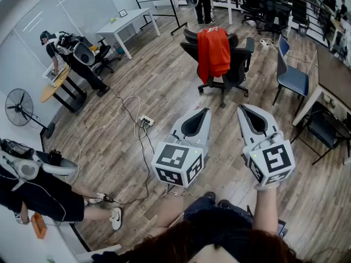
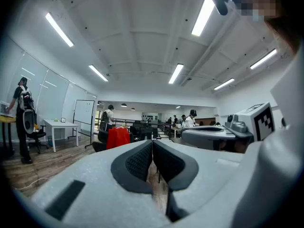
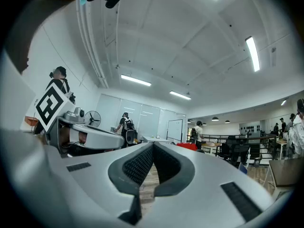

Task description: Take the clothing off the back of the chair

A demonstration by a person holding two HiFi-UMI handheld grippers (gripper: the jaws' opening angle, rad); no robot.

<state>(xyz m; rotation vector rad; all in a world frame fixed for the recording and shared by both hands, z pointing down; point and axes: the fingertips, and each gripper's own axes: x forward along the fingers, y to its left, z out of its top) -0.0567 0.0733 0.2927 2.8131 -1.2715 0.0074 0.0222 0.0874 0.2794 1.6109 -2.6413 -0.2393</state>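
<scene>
The left gripper [image 1: 205, 110] is shut tight. Its two dark pads press together and hold nothing. The right gripper [image 1: 242, 108] is shut tight too, and it also holds nothing. The person holds both grippers out flat, side by side and close together. They touch no thing.

The red clothing [image 1: 214, 52] hangs over the back of a black office chair [image 1: 237, 64]. The chair stands ahead of the grippers, well apart from them. Both grippers point about that way. Between them and the chair there is only wooden floor [image 1: 164, 89].

A white power strip [image 1: 146, 121] lies on the floor to the left of the left gripper, with long cables looping away from it. A blue chair [image 1: 293, 76] stands to the right of the black chair, beside a dark desk [image 1: 333, 73]. A white table [image 1: 130, 19] stands far back on the left. Near it a person [image 1: 68, 49] bends over a small round wooden table [image 1: 55, 85]. A standing fan [image 1: 20, 108] is by the left wall.

The room is a big office with pale walls. Long bright lights [image 2: 204, 14] run across the white ceiling.
</scene>
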